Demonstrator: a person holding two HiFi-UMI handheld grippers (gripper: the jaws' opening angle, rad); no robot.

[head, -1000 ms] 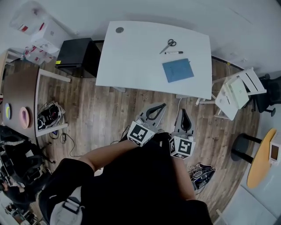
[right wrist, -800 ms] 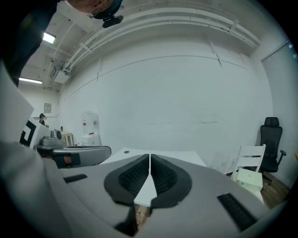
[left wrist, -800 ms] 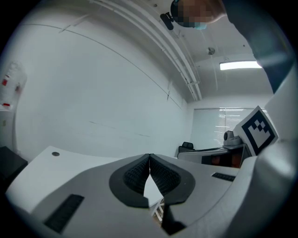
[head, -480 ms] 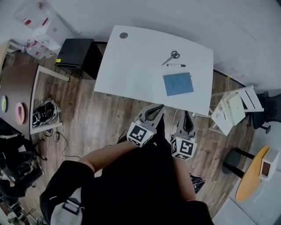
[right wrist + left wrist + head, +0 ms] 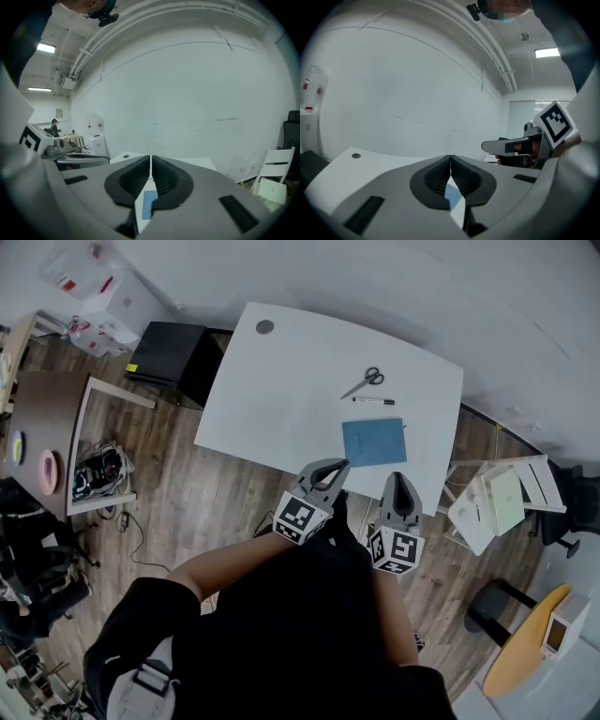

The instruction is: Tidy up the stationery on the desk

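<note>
1. Both of my grippers are pressed together and empty. My left gripper (image 5: 330, 468) and my right gripper (image 5: 400, 480) sit side by side at the near edge of the tabletop (image 5: 272, 390), toward its near right corner.
2. The blue notebook (image 5: 374, 442) lies flat just ahead of both, close to that near edge. It falls between the lines the two grippers point along, so I judge neither one clearly nearer.
3. Beyond the notebook lies the pen (image 5: 373, 400), its long axis running roughly along the notebook's far side. Further still are the scissors (image 5: 364, 381), set diagonally with the handles toward the far right corner and the blades back toward the middle.
4. For any pick I judge the jaws must spread first. The pen would want a grip across its length, so from my side rather than end-on.
5. Only the head view shows all three items and how they lie.
6. The left gripper view shows the jaws meeting at the tip (image 5: 450, 161), with only a sliver of blue below. It also catches my right gripper off to the side (image 5: 520, 146).
7. The right gripper view shows the same closed tip (image 5: 150, 161) and a patch of notebook (image 5: 149, 204). In both, the gripper body hides the pen and scissors.
</note>
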